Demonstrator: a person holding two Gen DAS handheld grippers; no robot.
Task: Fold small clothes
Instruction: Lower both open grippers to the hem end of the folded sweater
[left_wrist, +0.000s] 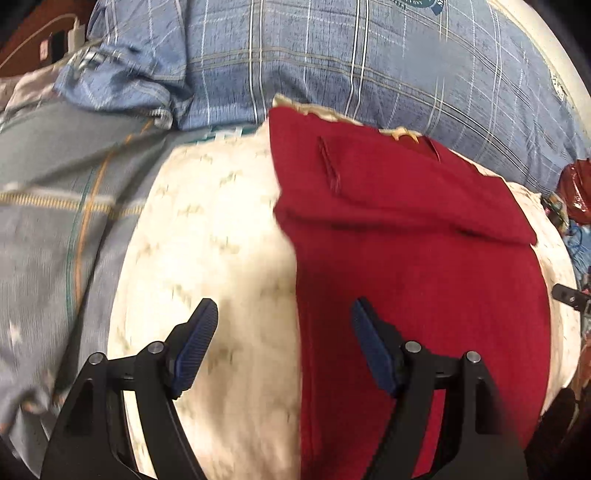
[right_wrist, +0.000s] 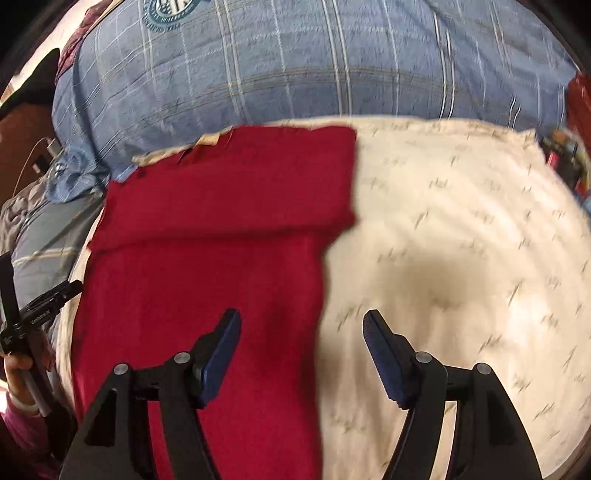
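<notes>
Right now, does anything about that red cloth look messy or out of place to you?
Slightly. The red cloth lies on the cream sheet with its far end folded over, and that flap sits askew, jutting past the lower layer's right edge. Its far left corner looks ragged. Nothing looks spilled or torn.

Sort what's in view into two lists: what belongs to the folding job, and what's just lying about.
Belongs to the job:
- red garment, far end folded over
- cream cloth it lies on
- left gripper, open, holding nothing
- right gripper, open, holding nothing

Just lying about:
- blue plaid bedding
- grey patterned sheet
- white charger and cable
</notes>
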